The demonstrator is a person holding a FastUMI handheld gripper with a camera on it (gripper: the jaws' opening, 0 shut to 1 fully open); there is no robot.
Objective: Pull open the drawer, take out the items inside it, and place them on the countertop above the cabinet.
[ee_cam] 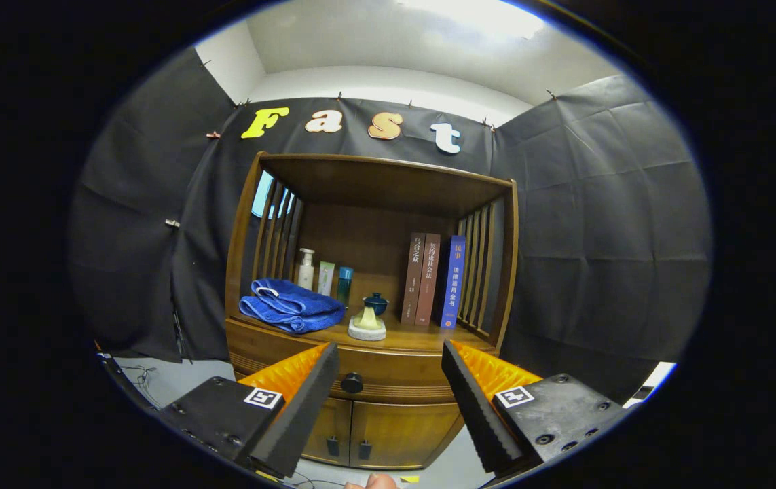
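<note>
Blue towel (290, 305) – brown cabinet (388, 360) – orange-backed black fingers (306, 401).

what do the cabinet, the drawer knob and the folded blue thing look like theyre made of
The brown cabinet looks like varnished wood: visible grain, soft sheen. Its round dark drawer knob could be metal or plastic; the look leaves it open. The folded blue towel looks like soft terry cloth, plush and matte. The open tool is well short of the knob.

The camera rides on the gripper (390, 367), looking forward along its spread fingers, level with the closed drawer (388, 377) just ahead of them.
</note>
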